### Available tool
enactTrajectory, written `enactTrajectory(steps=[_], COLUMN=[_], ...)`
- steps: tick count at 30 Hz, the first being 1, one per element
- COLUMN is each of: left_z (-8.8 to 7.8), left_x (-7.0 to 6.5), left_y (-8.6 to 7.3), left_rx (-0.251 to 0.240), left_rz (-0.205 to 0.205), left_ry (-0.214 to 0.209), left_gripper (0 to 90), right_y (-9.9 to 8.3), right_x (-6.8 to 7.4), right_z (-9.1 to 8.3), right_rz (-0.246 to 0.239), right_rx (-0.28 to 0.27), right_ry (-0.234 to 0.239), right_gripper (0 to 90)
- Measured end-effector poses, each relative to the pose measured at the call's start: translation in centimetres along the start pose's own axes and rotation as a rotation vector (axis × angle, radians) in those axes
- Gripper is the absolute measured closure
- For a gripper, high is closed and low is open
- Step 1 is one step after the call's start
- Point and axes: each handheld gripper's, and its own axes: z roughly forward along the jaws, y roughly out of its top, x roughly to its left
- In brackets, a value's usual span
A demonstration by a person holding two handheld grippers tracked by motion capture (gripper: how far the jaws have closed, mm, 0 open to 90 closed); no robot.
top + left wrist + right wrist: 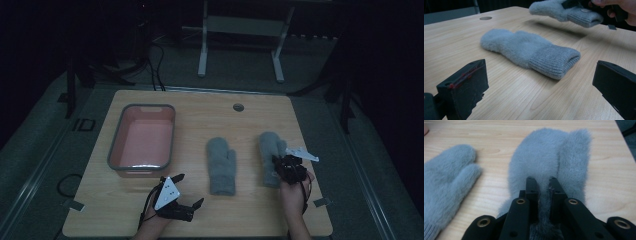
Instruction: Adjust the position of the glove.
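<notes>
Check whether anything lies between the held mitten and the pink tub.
Yes: the second mitten lies flat on the table, between the held mitten in the right gripper and the tub. The held mitten is lifted, so it could probably pass over.

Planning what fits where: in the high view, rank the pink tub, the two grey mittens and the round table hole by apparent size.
1. Pink tub, clearly largest.
2. The two mittens, not ranked: the middle mitten and the held mitten look alike, and the right gripper, shut on the held one, hides part.
3. Table hole, smallest.
</notes>
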Motion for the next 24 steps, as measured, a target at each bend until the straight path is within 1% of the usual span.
enactTrajectory(steps=[2,4,8,9,11,12,14,16,19,20,22,23,24], left_z=[0.0,0.0,0.1,0.1,0.1,0.1,0.1,0.1,0.0,0.0,-0.1,-0.2,-0.3], left_x=[0.0,0.0,0.0,0.0,0.0,0.0,0.1,0.1,0.0,0.0,0.0,0.0,0.0], left_y=[0.0,0.0,0.1,0.1,0.1,0.1,0.1,0.1,0.0,0.0,0.0,0.0,0.1], left_rx=[0.000,0.000,-0.002,-0.003,-0.002,-0.002,-0.002,0.000,0.006,0.006,0.005,0.005,-0.001], left_rz=[0.000,0.000,0.006,0.003,-0.001,-0.001,-0.003,-0.003,-0.003,-0.003,-0.012,-0.017,-0.019], left_ry=[-0.004,-0.005,-0.004,-0.004,-0.003,-0.003,-0.005,-0.006,-0.008,-0.008,-0.004,-0.007,-0.005], left_gripper=[0.2,0.2,0.3,0.3,0.3,0.3,0.2,0.3,0.3,0.2,0.3,0.2,0.3], right_y=[-0.5,-1.1,-2.2,-2.4,-2.7,-2.8,-2.9,-3.0,-2.7,-2.7,-2.8,-3.0,-3.3], right_x=[0.1,0.0,-0.4,-0.5,-0.6,-0.6,-0.5,-0.5,-0.6,-0.6,-0.5,-0.5,-0.4], right_z=[0.1,0.4,1.5,1.8,2.2,2.2,2.3,2.1,1.3,1.3,0.9,0.8,0.8], right_rz=[-0.011,-0.003,0.006,-0.004,0.012,0.011,0.002,0.012,0.021,0.021,0.026,0.027,0.027], right_rx=[0.015,0.030,0.081,0.095,0.103,0.101,0.097,0.095,0.078,0.078,0.071,0.075,0.081], right_ry=[-0.015,-0.008,-0.009,-0.009,-0.003,-0.005,-0.010,-0.005,0.000,0.000,-0.006,-0.011,-0.025], right_gripper=[81.5,81.4,80.3,79.6,78.4,77.1,72.6,66.7,54.4,54.4,47.8,47.2,46.7])
